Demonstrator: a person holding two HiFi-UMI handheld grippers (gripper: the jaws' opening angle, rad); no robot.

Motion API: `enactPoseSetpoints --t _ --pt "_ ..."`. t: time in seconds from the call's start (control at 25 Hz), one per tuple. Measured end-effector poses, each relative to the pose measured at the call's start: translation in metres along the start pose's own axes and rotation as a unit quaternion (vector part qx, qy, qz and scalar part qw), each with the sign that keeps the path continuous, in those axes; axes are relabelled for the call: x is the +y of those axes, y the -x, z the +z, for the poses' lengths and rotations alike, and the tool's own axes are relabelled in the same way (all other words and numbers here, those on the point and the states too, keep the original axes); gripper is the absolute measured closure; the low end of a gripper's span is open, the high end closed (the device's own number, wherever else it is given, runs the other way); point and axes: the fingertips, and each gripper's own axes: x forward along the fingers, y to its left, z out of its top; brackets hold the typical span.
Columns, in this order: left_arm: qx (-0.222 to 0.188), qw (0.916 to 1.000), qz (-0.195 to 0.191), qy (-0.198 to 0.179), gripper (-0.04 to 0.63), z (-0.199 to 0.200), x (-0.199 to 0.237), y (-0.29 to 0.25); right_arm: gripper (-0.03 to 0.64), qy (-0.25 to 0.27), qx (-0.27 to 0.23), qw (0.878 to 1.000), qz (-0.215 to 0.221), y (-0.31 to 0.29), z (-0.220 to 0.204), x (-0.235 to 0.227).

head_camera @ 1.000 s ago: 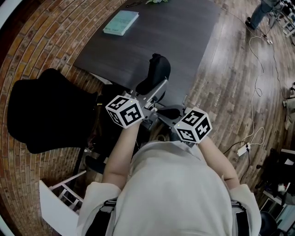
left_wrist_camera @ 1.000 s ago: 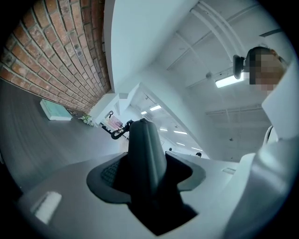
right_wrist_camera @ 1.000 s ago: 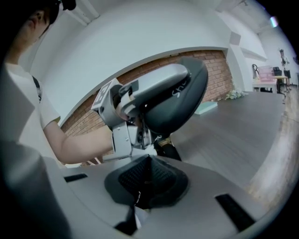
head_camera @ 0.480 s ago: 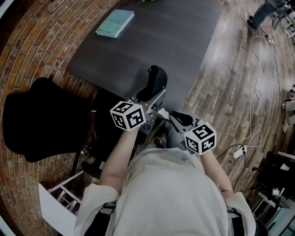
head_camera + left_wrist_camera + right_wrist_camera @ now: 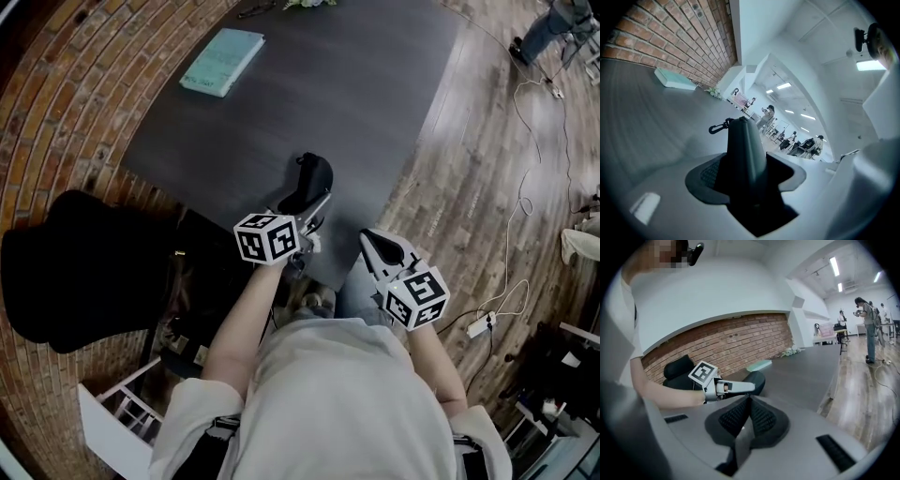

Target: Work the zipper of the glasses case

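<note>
Your left tool (image 5: 314, 204) is clamped on the glasses case (image 5: 743, 154). Its jaws stand wide on the 2 flanks of the dark body, and the case juts past the tips toward 12 o'clock. Your right tool (image 5: 749, 405) sits at 4 o'clock of the left one, apart from the case. Its jaws have just been closing and now meet pad to pad with nothing between them.

The case hangs over the near edge of the dark worktop (image 5: 309, 84), at the worktop's 6 o'clock. Whether its far end touches the surface cannot be told. A small carabiner clip (image 5: 718, 127) sticks out from that far end, toward 10 o'clock in the left gripper view.

Expect the case to be light, a semi-rigid shell that gives a little under the squeeze, so hold it firmly by the flanks without crushing it. No view shows the zipper pull plainly. It will likely be small, thin and floppy, and your right tool should pinch it flat by its tab and draw along the seam. Keep off the clip, which will probably swing loose.

Farther out, a teal book (image 5: 222, 61) lies at the worktop's 11 o'clock corner. A black chair (image 5: 75, 262) stands at 9 o'clock of your left tool.
</note>
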Motion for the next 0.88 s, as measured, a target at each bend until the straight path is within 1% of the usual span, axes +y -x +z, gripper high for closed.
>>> enactPoseSetpoints --t 0.12,0.28,0.4,0.52,0.6,0.68,0.76,0.88 --pt "0.025 0.9993 0.028 0.004 0.342 -0.003 0.021 -0.023 0.615 -0.002 0.001 1.0 0.003 -0.011 0.005 -0.014" --pt "0.048 0.9966 0.067 0.0 0.337 -0.003 0.043 -0.043 0.615 -0.008 0.006 1.0 0.011 -0.024 0.006 -0.024" --pt "0.064 0.9942 0.087 -0.003 0.337 -0.005 0.054 -0.052 0.615 -0.011 0.011 1.0 0.017 -0.032 0.006 -0.029" --pt "0.078 0.9919 0.098 -0.021 0.334 -0.005 0.058 -0.058 0.615 -0.012 0.013 1.0 0.021 -0.037 0.008 -0.033" --pt "0.08 0.9913 0.1 -0.026 0.333 -0.005 0.059 -0.06 0.615 -0.012 0.013 1.0 0.023 -0.038 0.009 -0.033" --pt "0.078 0.9911 0.106 -0.021 0.331 -0.004 0.061 -0.059 0.615 -0.01 0.014 1.0 0.025 -0.04 0.009 -0.033" --pt "0.07 0.9907 0.115 -0.02 0.328 -0.001 0.065 -0.056 0.615 -0.008 0.015 1.0 0.027 -0.041 0.009 -0.031" --pt "0.051 0.9889 0.135 -0.033 0.316 0.007 0.07 -0.048 0.615 -0.006 0.015 0.999 0.028 -0.038 0.008 -0.027"
